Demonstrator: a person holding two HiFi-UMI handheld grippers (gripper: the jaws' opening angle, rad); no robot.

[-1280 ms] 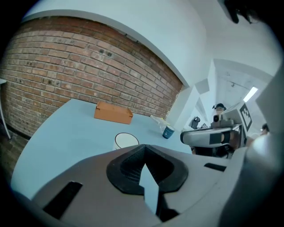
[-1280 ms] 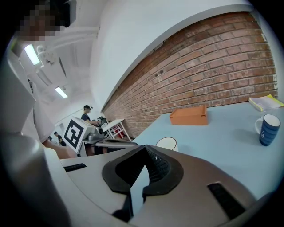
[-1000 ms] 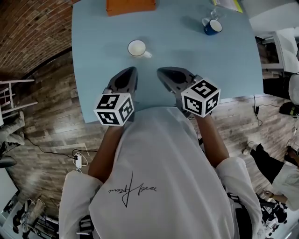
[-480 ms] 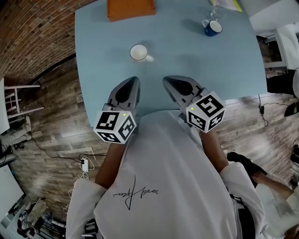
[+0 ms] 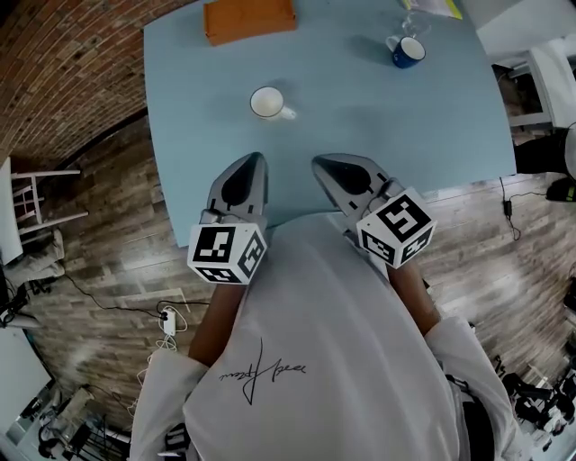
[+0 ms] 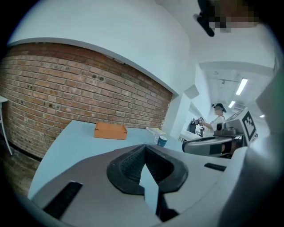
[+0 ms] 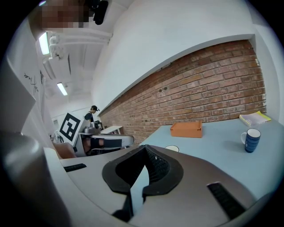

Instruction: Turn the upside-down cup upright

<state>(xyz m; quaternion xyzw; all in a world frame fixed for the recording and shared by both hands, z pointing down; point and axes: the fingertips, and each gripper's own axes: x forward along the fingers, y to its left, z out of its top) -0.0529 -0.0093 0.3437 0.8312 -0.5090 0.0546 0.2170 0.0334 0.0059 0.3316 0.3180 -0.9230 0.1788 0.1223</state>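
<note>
At the near edge of the pale blue table, the left gripper hangs just above the surface with its jaws drawn together and nothing between them; its own view shows only a thin sliver of tabletop through the dark recess behind the tips. Beyond it, at the far edge, lies an orange box. Slightly right of that and nearer, the white cup stands alone on the table, its handle pointing right, well apart from both grippers. From above it reads as a pale disc with a thin darker ring, and I cannot tell whether that is an open mouth or a base turned up. The right gripper sits beside the left one, level with it, jaws likewise closed and empty, angled toward the white cup. Farther right, near the far corner, a blue cup stands upright, its white inside showing. As I judge it, both grippers rest in a neutral pose, which fits either a cup waiting base-up or one already standing on its base. Any grasp from here would call for opening the jaws and reaching forward across bare table.
</note>
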